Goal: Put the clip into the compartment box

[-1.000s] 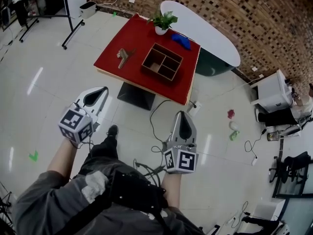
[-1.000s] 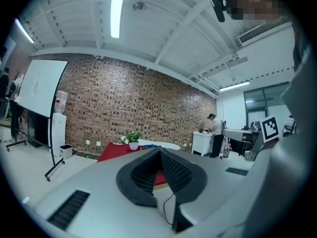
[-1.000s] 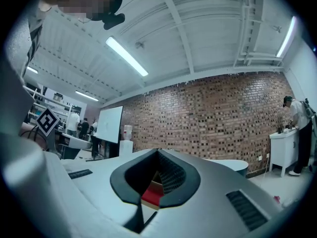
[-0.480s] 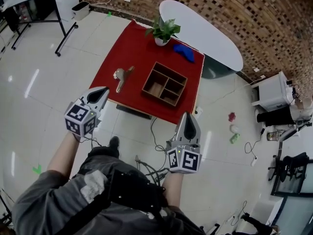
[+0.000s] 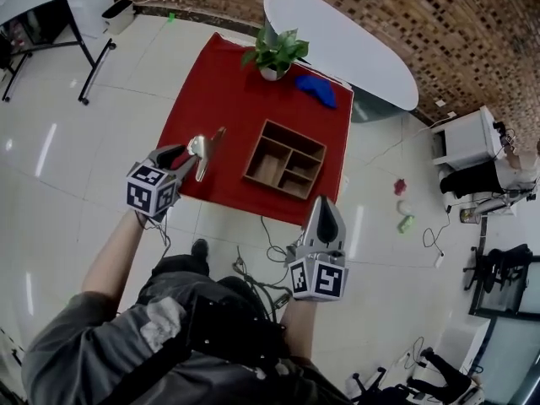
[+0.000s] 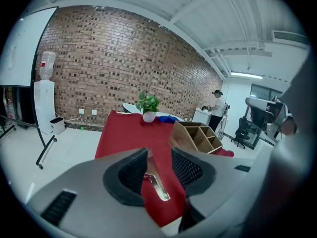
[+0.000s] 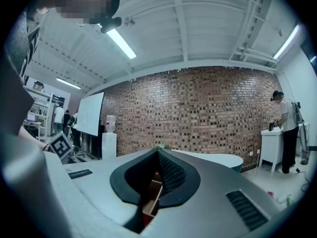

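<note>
A metal clip [image 5: 205, 148] with a brown handle lies near the front left edge of the red table [image 5: 221, 91]. My left gripper [image 5: 187, 159] has reached it, and its jaws have just been opening. In the left gripper view the clip [image 6: 156, 180] lies between the open jaws of the left gripper [image 6: 159, 152], with a gap between it and the pads. The wooden compartment box [image 5: 291, 131] stands right of the clip, also seen as the box [image 6: 195, 135]. My right gripper [image 5: 327, 202] hangs shut below the table's front edge, well short of the box.
A potted plant [image 5: 272, 53] and a blue object [image 5: 314, 89] sit at the table's far side. Behind stands a white oval table [image 5: 337, 40]. Cables [image 5: 253, 264] trail on the floor by my feet. A person [image 6: 216, 103] stands at a counter to the right.
Both grippers moved forward toward the table. The left gripper dropped to the clip and its jaws went from shut to open around it. The right gripper stayed shut.
</note>
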Available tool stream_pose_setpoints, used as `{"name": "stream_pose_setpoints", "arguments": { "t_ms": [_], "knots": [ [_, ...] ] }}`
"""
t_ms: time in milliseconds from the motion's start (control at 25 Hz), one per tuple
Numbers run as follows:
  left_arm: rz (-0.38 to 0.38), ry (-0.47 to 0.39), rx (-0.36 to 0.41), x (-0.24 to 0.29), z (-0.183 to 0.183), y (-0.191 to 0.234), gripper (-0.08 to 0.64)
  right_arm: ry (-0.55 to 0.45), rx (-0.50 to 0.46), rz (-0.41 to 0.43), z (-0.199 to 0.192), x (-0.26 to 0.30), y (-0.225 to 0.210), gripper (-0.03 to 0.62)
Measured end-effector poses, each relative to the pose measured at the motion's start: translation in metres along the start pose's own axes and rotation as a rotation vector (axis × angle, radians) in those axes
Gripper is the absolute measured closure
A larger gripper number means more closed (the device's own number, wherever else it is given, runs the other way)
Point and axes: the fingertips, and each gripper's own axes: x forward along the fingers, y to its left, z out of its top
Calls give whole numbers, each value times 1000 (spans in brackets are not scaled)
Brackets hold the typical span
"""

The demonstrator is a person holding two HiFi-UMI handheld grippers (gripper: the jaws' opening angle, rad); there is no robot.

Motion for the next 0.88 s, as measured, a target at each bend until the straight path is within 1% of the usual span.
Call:
{"name": "stream_pose_setpoints", "arguments": {
  "t_ms": [200,320,440,680,800,880],
  "knots": [
    [6,104,3,42,-21,21,318,27,-4,-28,-11,11,-10,572],
    [25,148,-3,61,-30,32,318,39,-4,-41,-14,14,-17,572],
    [35,190,-30,78,-39,40,318,42,-7,-49,-17,21,-28,572],
    [62,260,-54,105,-51,48,317,21,-18,-19,-12,49,-49,572],
    [53,298,-72,116,-51,46,314,9,-23,-8,-6,61,-61,572],
    [39,326,-66,122,-49,43,317,0,-23,-1,-4,68,-68,572]
  ]
}}
